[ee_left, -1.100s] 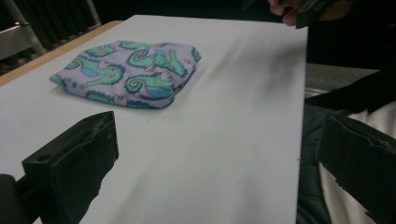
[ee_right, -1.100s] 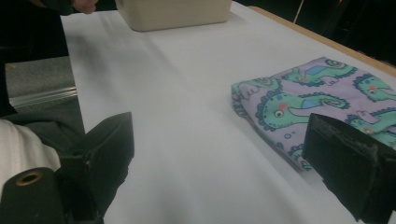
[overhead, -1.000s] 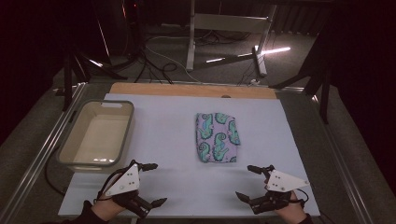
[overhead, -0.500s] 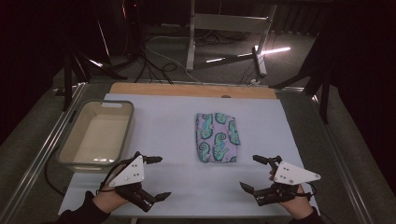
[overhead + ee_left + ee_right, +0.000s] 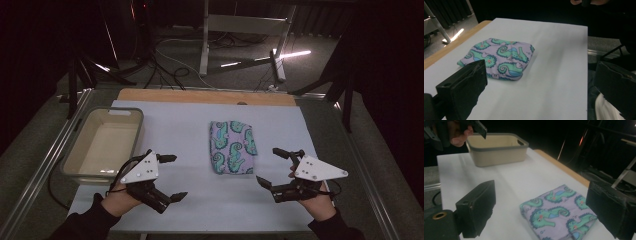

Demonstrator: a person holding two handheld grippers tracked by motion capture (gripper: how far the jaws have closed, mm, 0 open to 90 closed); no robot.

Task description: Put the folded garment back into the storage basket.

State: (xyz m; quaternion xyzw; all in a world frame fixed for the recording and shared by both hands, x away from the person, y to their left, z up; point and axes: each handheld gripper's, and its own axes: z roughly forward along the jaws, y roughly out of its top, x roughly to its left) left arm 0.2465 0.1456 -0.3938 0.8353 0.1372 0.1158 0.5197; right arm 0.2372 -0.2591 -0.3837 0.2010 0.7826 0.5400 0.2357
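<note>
Two grippers flank the folded seahorse-print cloth [image 5: 232, 147] on my white table mat [image 5: 190, 125]: my left gripper [image 5: 171, 176] and right gripper [image 5: 270, 167] both gape wide, gripping nothing. Left of the cloth, well apart, sits the beige tub [image 5: 75, 150].

A folded lilac cloth printed with green seahorses [image 5: 232, 147] lies on the white table mat [image 5: 200, 125], near its middle; a beige plastic tub with a grey rim [image 5: 102, 144] stands on the mat's left edge, well apart from the cloth; a wooden strip [image 5: 200, 96] runs along the mat's far side; the left gripper [image 5: 172, 176] hangs near the tub's near corner; the right gripper [image 5: 270, 167] sits just right of the cloth, nearer the person.
</note>
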